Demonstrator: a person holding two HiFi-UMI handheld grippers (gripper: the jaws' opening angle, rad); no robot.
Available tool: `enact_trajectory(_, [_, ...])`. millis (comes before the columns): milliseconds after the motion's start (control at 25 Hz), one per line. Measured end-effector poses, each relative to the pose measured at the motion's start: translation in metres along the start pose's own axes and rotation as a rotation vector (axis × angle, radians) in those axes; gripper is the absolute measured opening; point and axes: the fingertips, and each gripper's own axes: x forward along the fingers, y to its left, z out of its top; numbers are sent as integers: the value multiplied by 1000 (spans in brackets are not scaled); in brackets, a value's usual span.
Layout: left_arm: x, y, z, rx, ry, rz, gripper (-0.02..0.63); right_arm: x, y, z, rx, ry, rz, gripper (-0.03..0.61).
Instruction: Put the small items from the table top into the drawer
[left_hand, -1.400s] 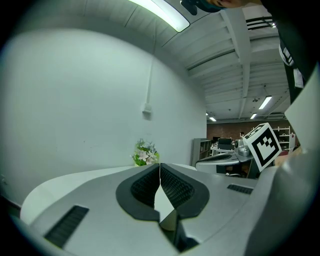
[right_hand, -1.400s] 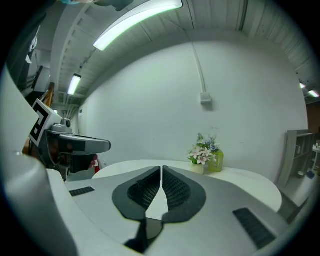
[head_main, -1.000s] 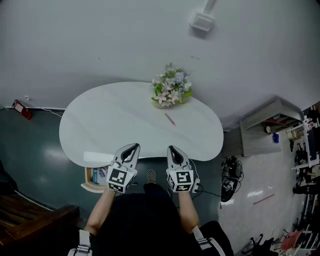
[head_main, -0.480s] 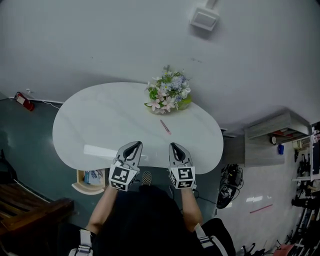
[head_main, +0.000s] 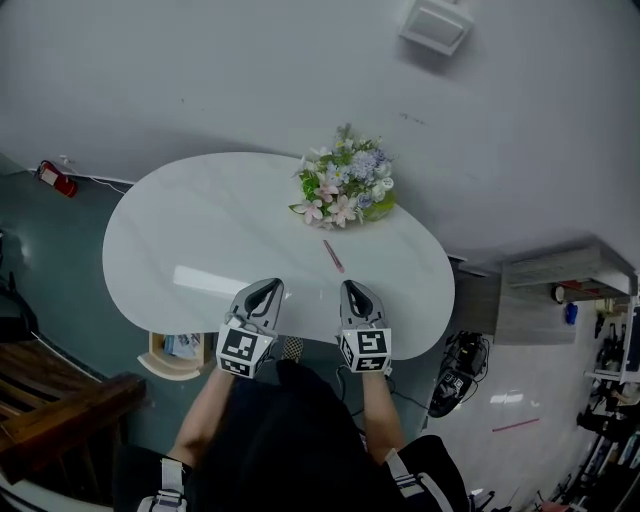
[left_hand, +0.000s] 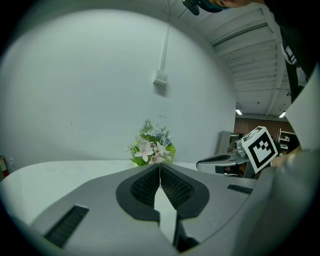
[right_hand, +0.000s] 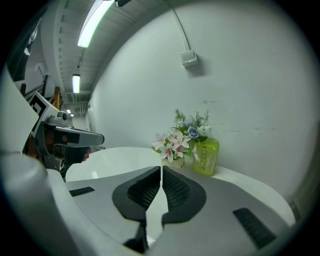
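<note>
Readiness seems the reason for the pose: the left gripper (head_main: 266, 290) and the right gripper (head_main: 353, 291) hover side by side over the near edge of the white table (head_main: 190, 230), each with jaws pressed together on nothing. Only 1 small item shows on the top, a thin pink stick (head_main: 333, 255), lying just beyond the right gripper and short of the flower vase (head_main: 345, 190). Under the table's near-left rim the drawer (head_main: 170, 352) stands pulled out with something blue inside, probably left open so items can go straight in.
</note>
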Motion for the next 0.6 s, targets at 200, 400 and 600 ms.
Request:
enact_trajectory(200, [22,1,-18,-4,50,3,20,18,-14,-21,2,45,21,38])
enact_trajectory(400, [46,6,-38,-17,94,-1,20,40,-19,-44,13,86,47,38])
enact_trajectory(600, [60,7,-55,-24,125,-16,20,56,-23,-60,14,109,59,38])
